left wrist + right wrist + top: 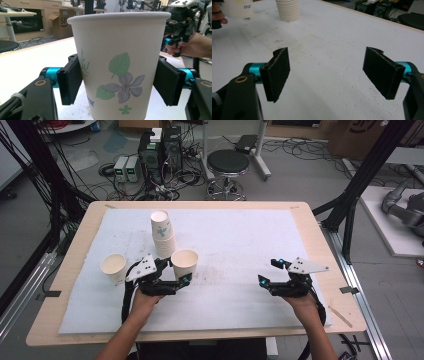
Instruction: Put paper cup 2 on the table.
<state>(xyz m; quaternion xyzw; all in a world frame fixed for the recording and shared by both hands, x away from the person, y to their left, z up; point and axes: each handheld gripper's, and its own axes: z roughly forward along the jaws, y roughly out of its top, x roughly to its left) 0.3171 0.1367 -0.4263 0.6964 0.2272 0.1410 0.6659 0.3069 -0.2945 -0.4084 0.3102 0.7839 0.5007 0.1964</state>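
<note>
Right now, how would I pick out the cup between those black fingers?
On the white mat, find the tall cup stack. Just right of its base stands the cup, between the left gripper's fingers. Unlike the lone cup farther left, it sits at a gripper.

Beyond the desk, a black round stool stands on the grey floor (cables tangled around computer boxes).
</note>
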